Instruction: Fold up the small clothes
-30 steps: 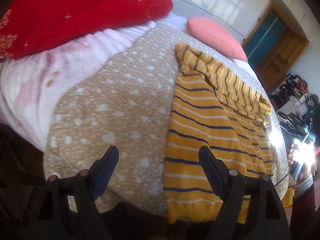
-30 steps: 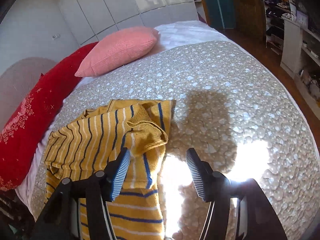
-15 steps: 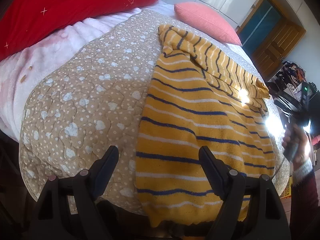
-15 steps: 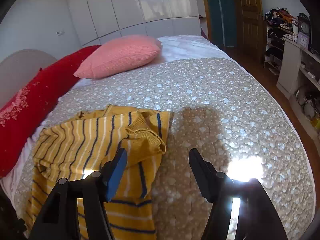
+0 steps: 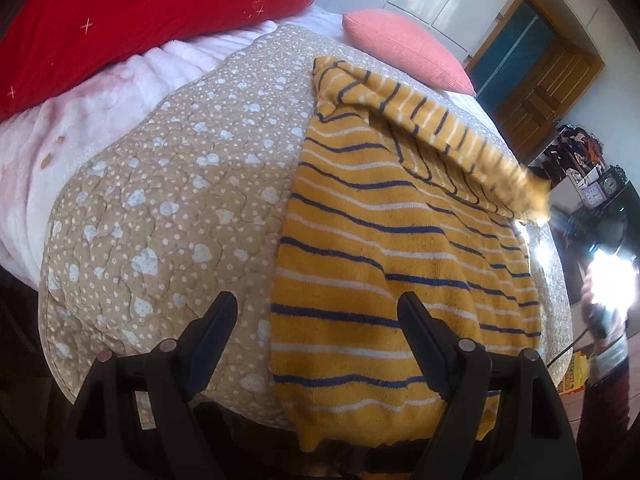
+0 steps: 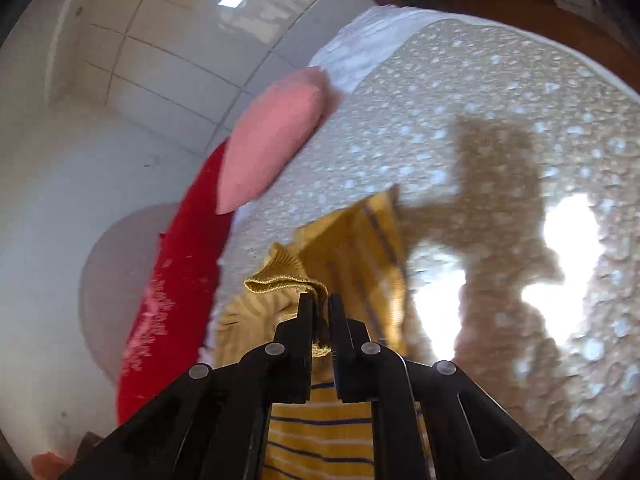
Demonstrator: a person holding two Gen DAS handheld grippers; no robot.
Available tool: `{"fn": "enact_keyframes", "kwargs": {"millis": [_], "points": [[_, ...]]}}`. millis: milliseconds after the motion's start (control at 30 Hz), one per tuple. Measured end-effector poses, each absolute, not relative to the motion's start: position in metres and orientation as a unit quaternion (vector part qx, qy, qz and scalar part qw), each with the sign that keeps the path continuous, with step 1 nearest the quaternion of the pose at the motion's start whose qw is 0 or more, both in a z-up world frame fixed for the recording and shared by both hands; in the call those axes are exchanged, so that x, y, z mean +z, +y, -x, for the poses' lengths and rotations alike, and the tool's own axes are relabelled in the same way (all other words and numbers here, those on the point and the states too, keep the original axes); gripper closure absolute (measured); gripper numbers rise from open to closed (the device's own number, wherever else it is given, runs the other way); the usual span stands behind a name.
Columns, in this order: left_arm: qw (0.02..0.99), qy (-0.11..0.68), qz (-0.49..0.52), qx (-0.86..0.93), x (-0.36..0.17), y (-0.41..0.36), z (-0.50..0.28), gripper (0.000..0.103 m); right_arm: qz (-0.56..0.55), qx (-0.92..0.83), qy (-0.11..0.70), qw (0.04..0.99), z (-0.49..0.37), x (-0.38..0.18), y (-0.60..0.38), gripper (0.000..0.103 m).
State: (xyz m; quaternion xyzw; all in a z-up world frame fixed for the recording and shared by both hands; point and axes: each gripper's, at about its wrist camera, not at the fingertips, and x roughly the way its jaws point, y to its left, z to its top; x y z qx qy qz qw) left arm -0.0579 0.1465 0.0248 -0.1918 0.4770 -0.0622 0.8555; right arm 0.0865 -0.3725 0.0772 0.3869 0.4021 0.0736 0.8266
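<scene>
A yellow sweater (image 5: 380, 264) with navy and white stripes lies on the beige quilted bed cover (image 5: 160, 184), hem hanging over the near edge. My left gripper (image 5: 316, 312) is open and empty, just above the hem's left side. My right gripper (image 6: 319, 304) is shut on the ribbed cuff (image 6: 280, 280) of the sweater's sleeve (image 5: 460, 136) and holds it lifted off the cover. In the left wrist view the sleeve stretches up to the right, its cuff end blurred.
A red pillow (image 5: 120, 12) and a pink pillow (image 5: 404, 48) lie at the head of the bed. A pink blanket (image 5: 72, 120) shows at the left. A wooden door (image 5: 548, 84) and cluttered shelves (image 5: 580, 156) stand beyond the bed.
My right gripper has closed on the sleeve cuff and lifted it, tilting sharply. My left gripper stayed open and shifted slightly over the hem.
</scene>
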Motion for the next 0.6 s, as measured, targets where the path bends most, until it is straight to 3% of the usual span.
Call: {"fn": "enact_keyframes", "kwargs": {"millis": [100, 167, 200, 233, 300, 500, 600], "points": [[0.859, 0.472, 0.188, -0.06, 0.028, 0.146, 0.064, 0.022, -0.309, -0.01, 0.451, 0.837, -0.075, 0.054, -0.384, 0.09], [0.867, 0.464, 0.174, -0.046, 0.03, 0.147, 0.068, 0.022, -0.294, -0.002, 0.447, 0.845, -0.055, 0.05, -0.382, 0.073], [0.868, 0.463, 0.172, -0.042, 0.03, 0.148, 0.067, 0.022, -0.284, 0.0, 0.44, 0.852, -0.041, 0.051, -0.378, 0.043], [0.868, 0.465, 0.173, -0.039, 0.027, 0.15, 0.066, 0.022, -0.271, -0.002, 0.429, 0.862, -0.026, 0.052, -0.371, 0.019], [0.858, 0.479, 0.182, -0.039, 0.017, 0.154, 0.061, 0.022, -0.257, 0.013, 0.408, 0.876, 0.006, 0.053, -0.357, 0.016], [0.842, 0.493, 0.198, -0.093, 0.001, 0.144, 0.061, 0.019, -0.276, 0.14, 0.448, 0.838, 0.077, 0.031, -0.319, 0.03], [0.839, 0.492, 0.202, -0.114, -0.002, 0.137, 0.064, 0.017, -0.279, 0.177, 0.464, 0.822, 0.098, 0.016, -0.301, 0.03]]}}
